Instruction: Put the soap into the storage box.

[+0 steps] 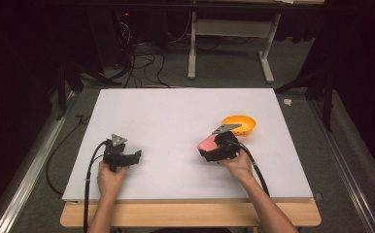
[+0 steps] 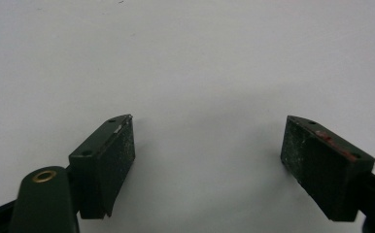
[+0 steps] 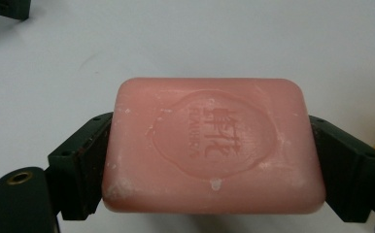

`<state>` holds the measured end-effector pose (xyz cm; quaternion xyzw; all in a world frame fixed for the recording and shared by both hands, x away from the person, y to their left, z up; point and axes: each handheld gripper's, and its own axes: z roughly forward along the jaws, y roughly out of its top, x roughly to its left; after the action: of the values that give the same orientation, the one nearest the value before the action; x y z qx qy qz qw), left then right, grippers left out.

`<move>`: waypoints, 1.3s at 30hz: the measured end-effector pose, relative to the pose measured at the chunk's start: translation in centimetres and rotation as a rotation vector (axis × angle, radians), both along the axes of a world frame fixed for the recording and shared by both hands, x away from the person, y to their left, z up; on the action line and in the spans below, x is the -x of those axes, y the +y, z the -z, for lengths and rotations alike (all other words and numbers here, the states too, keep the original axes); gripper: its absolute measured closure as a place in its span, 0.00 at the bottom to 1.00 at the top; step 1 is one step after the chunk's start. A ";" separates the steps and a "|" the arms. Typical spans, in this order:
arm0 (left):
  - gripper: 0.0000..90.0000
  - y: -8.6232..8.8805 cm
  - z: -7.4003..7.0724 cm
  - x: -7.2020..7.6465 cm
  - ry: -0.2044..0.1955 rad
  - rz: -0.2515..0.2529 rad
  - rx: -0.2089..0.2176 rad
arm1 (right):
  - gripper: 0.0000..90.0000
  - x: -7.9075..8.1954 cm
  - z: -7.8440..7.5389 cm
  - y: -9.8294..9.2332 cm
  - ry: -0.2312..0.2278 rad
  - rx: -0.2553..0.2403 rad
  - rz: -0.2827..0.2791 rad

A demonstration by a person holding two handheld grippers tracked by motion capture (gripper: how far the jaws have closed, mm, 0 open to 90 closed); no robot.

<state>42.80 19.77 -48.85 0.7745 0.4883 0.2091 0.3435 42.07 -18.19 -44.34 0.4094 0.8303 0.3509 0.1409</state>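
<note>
We see the right tool (image 3: 210, 160) clamped on a pink rectangular bar of soap (image 3: 210, 145), its two black jaws pressed flat against the bar's short ends so that the broad face, stamped with an oval emblem, looks up at the right gripper view's camera. In the high view the same right tool (image 1: 213, 148) sits over the right half of the white bench (image 1: 176, 116), with the pink soap (image 1: 206, 143) showing at its left edge, and the person's right hand (image 1: 238, 164) holds it from behind. Just beyond that tool, toward the far right of the bench, we find a shallow orange plastic bowl (image 1: 241, 124) resting on the white surface; the grey three-cornered plate of the tool overlaps the bowl's near rim in this view, so we cannot tell whether the two touch. A sliver of the same orange shows at the right edge of the right gripper view. The left tool (image 1: 127, 156) rests low over the left half of the bench, well apart from the soap and the bowl, gripped by the person's left hand (image 1: 110, 177). In the left gripper view we see the left tool (image 2: 207, 155) spread wide, its jaws far apart with nothing but bare white bench between them.
</note>
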 end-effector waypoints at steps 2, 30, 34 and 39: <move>0.23 0.0 0.0 0.0 0.000 0.000 0.000 | 0.15 0.1 0.0 -0.2 -0.005 0.001 -0.001; 0.23 0.0 0.0 0.0 0.000 0.000 -0.001 | 0.15 3.5 -0.5 -5.2 -0.031 -0.046 0.081; 0.23 0.0 0.0 0.0 -0.001 0.000 -0.001 | 0.15 3.9 -0.5 -6.1 -0.035 -0.054 0.099; 0.23 0.0 0.0 0.0 0.000 -0.001 -0.001 | 0.15 4.3 -0.6 -7.0 -0.039 -0.064 0.123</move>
<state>42.79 19.76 -48.85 0.7744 0.4884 0.2096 0.3432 37.76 -25.14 -43.77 0.4569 0.7892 0.3757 0.1650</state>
